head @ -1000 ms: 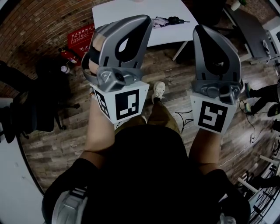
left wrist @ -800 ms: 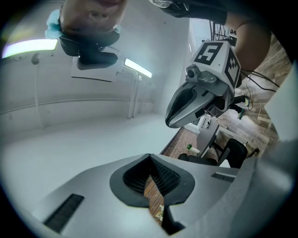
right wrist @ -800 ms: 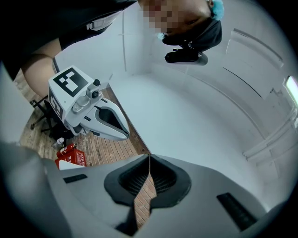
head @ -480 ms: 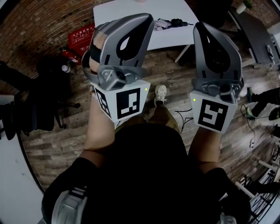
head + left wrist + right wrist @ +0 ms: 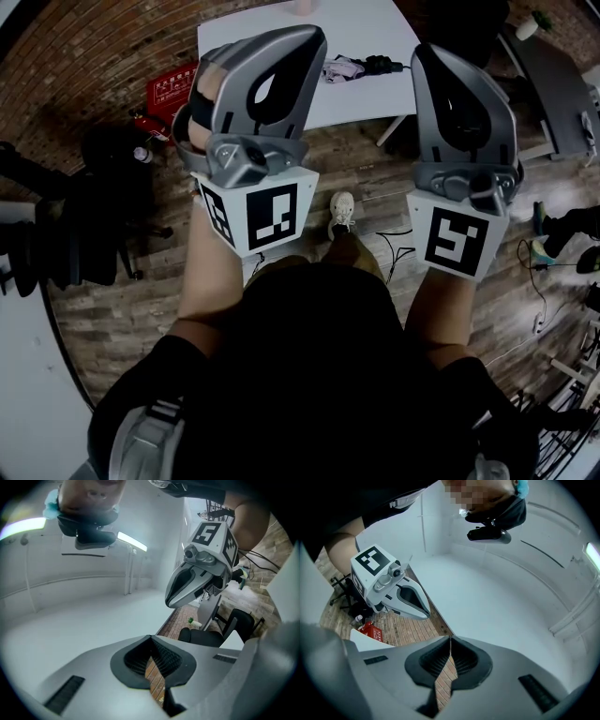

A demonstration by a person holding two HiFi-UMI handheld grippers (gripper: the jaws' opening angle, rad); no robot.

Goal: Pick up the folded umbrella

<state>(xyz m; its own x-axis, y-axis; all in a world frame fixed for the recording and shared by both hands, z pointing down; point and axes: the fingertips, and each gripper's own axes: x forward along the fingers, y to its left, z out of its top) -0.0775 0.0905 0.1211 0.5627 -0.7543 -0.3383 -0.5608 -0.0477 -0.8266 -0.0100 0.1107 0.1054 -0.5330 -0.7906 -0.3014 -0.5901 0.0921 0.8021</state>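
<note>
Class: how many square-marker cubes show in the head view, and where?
2: the left cube on the left tongs, the right cube on the right tongs. None appears hidden.

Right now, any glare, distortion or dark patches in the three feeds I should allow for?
Head view: fisheye bends the floor, corners dark, white table bright. Left gripper view: ceiling light strip glares, edges vignetted. Right gripper view: pale ceiling washed out, black corners.

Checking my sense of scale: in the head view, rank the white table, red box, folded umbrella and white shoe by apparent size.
1. white table
2. red box
3. folded umbrella and white shoe look alike, so unranked.
</note>
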